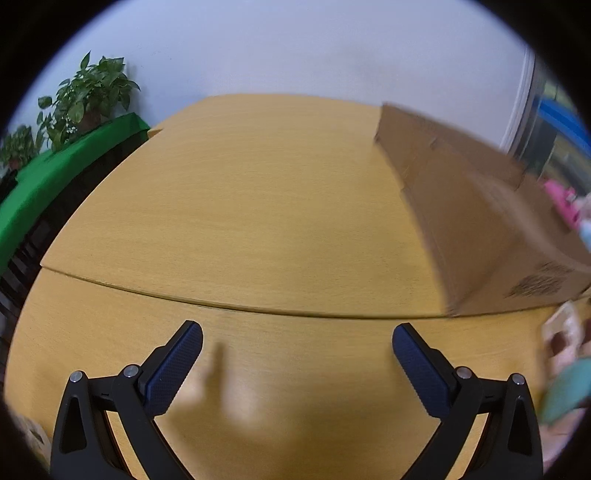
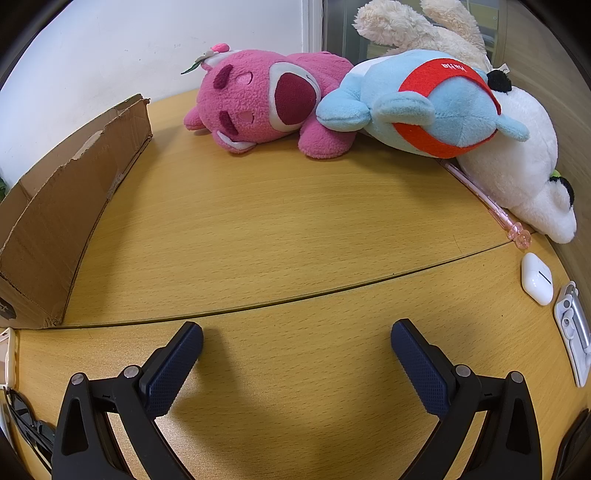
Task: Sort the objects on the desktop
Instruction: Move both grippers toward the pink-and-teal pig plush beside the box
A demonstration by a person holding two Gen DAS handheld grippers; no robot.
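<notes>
My left gripper (image 1: 297, 345) is open and empty over bare wooden desk, left of a cardboard box (image 1: 472, 218). My right gripper (image 2: 296, 343) is open and empty over the desk. Ahead of it lie a pink plush bear (image 2: 266, 103), a blue plush with a red band (image 2: 428, 103), a white plush (image 2: 524, 173) and a cream plush (image 2: 417, 26). A pink pen (image 2: 487, 199) lies beside the white plush. A white earbud case (image 2: 536, 278) sits at the right. The cardboard box (image 2: 66, 206) stands at the left.
A white clip-like object (image 2: 574, 332) lies at the desk's right edge. Dark glasses (image 2: 26, 417) and a white item (image 2: 8, 350) lie at the lower left. Blurred objects (image 1: 565, 376) show at the left view's right edge. Potted plants (image 1: 88, 96) on a green surface stand beyond the desk.
</notes>
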